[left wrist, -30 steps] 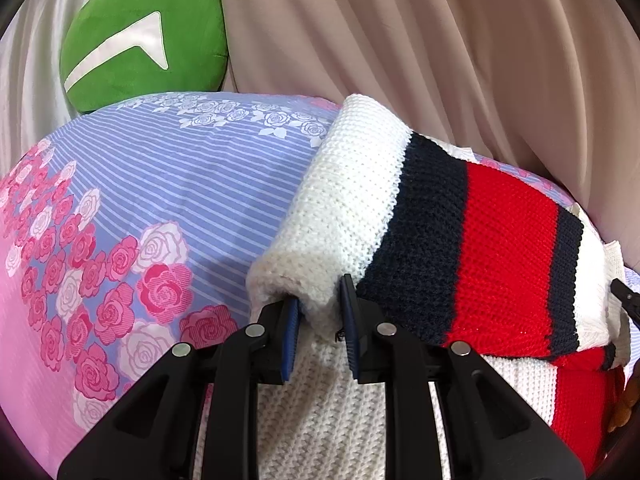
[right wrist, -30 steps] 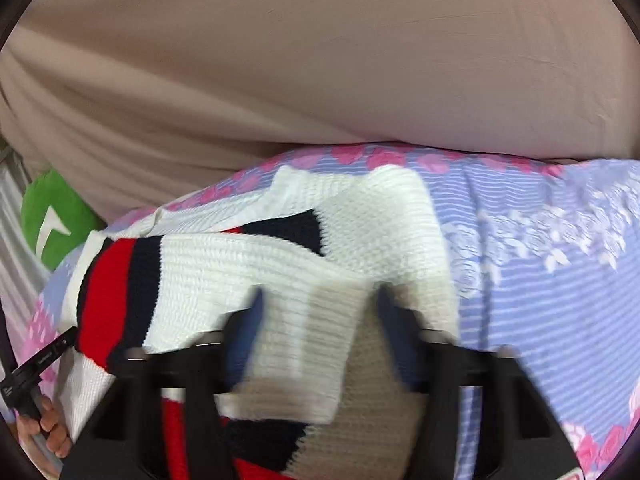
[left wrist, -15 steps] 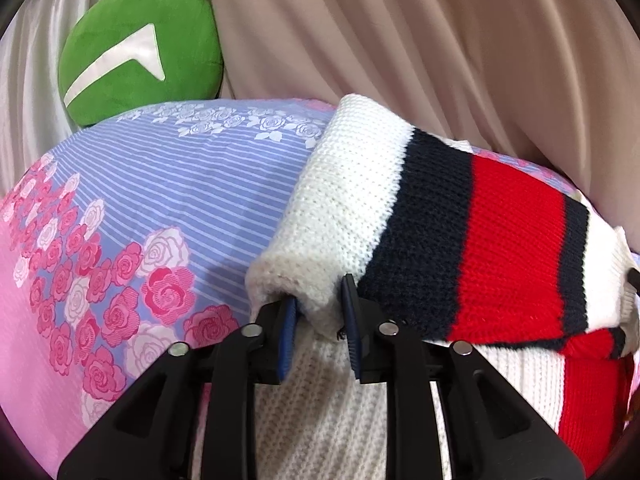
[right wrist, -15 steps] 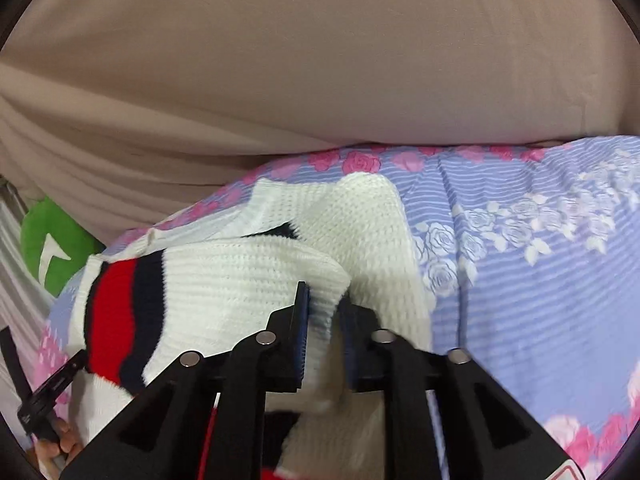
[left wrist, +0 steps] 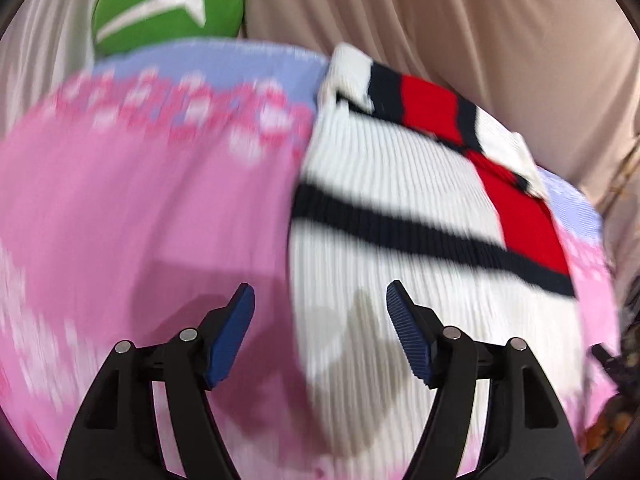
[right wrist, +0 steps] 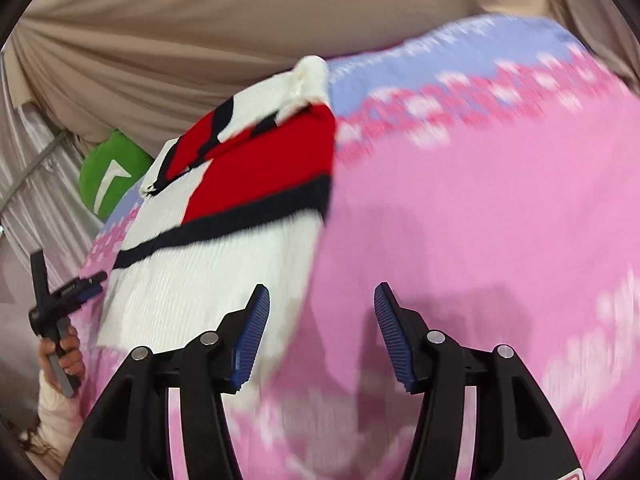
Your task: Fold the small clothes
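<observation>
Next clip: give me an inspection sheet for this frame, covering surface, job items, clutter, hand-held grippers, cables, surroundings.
Surface: bedsheet, pink with a rose band and a blue striped far end; blurred by motion.
Job's things: knit sweater, white with navy and red bands, lies on the sheet with its far part folded over.
Clutter: green cushion at the far edge of the bed.
Grippers: left hand-held gripper open, over the sweater's left edge, holding nothing; right hand-held gripper open, over the sweater's right edge, holding nothing.
Cables: nothing seen.
Surroundings: beige curtain behind the bed; the person's left hand grips the left gripper's handle.
</observation>
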### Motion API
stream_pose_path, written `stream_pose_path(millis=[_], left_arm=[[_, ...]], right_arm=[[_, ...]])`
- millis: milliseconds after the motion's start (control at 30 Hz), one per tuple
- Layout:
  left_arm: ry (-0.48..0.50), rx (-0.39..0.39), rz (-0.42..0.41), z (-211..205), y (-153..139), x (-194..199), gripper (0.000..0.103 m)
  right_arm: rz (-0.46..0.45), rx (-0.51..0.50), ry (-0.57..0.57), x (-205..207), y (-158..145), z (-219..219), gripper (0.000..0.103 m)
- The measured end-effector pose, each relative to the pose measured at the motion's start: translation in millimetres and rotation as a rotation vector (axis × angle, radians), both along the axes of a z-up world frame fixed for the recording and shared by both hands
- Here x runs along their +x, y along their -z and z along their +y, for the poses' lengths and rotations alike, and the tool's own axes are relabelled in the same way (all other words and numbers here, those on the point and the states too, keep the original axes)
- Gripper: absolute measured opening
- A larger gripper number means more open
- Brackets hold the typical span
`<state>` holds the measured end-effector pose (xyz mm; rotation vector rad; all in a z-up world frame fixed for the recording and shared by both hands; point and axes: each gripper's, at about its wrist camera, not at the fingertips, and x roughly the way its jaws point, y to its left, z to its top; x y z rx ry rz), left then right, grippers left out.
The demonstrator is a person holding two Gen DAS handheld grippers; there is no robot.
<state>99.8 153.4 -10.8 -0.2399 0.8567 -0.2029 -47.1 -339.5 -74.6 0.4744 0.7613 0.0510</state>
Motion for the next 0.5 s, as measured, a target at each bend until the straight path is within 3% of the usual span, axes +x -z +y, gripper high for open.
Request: stream_pose_path(millis=[167,300,400,467,500], left_arm=[[0.03,-0.131,0.016,-1.1,12.8,-37.3,0.068],[0.025,-0.213,0.016,-9.2,15.2,-40.2,0.069],[0.006,-0.22,0.007,-16.3,14.3,-33.1,0.068],[-0.002,-0.212,0.012,-19.8,14.9,-30.0,0.048],[-0.008,-0.206,0.016,-20.4,14.8,-28.1,0.042]], right_arm=[[-0.018,0.085,-0.045,-24.0,14.9,21.4,0.055],[-0.013,0.163,-0.1,-9.3,16.8,41.2,0.057],[-0.006,0.231,-0.113,8.4,19.9,52.1,0.058],[-0.011,0.233,-0.097,15.4,18.6,56.9,0.058],[-0.012,0.232,-0.091,18.5,18.0,59.7,0.052]])
